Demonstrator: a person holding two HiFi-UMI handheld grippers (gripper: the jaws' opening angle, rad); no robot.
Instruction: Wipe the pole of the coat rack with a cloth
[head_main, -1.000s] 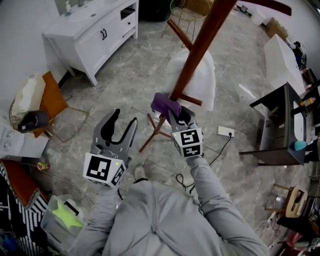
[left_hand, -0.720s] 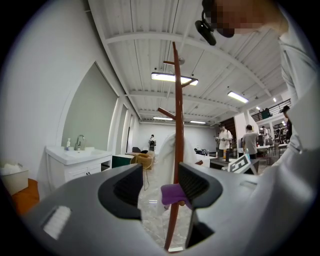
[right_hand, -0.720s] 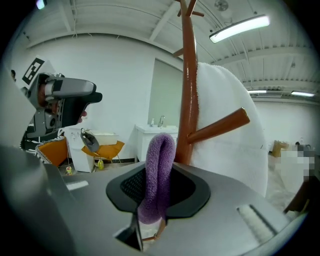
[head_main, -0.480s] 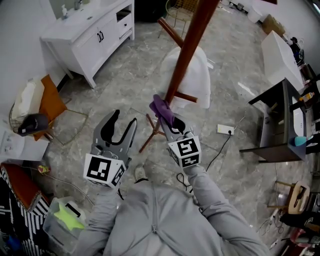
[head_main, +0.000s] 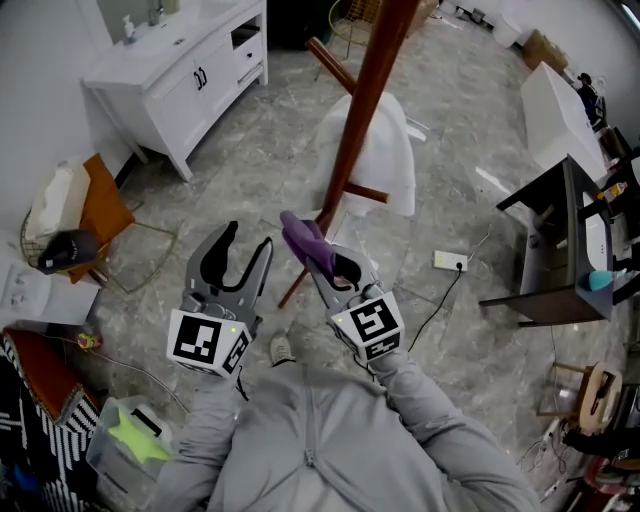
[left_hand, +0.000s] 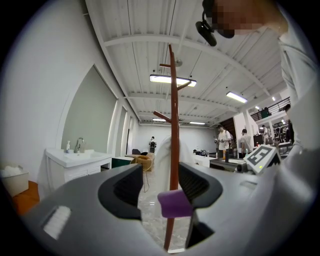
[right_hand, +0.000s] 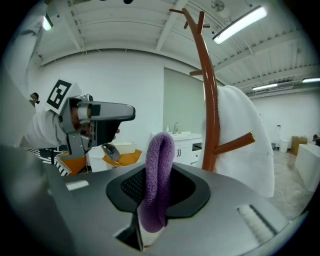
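Observation:
The brown coat rack pole slants down from the top of the head view, with a white garment hung behind it. My right gripper is shut on a folded purple cloth, held low near the foot of the pole and just left of it. In the right gripper view the cloth stands up between the jaws and the pole rises apart to its right. My left gripper is open and empty, left of the cloth. The left gripper view looks past its jaws at the pole and the cloth.
A white sink cabinet stands at the upper left. A dark desk and a white box are on the right. A power strip and its cable lie on the floor. An orange item and a plastic bin are at the left.
My right gripper has come down and to the left with the cloth, from against the pole to just left of its lower end. The left gripper has stayed put.

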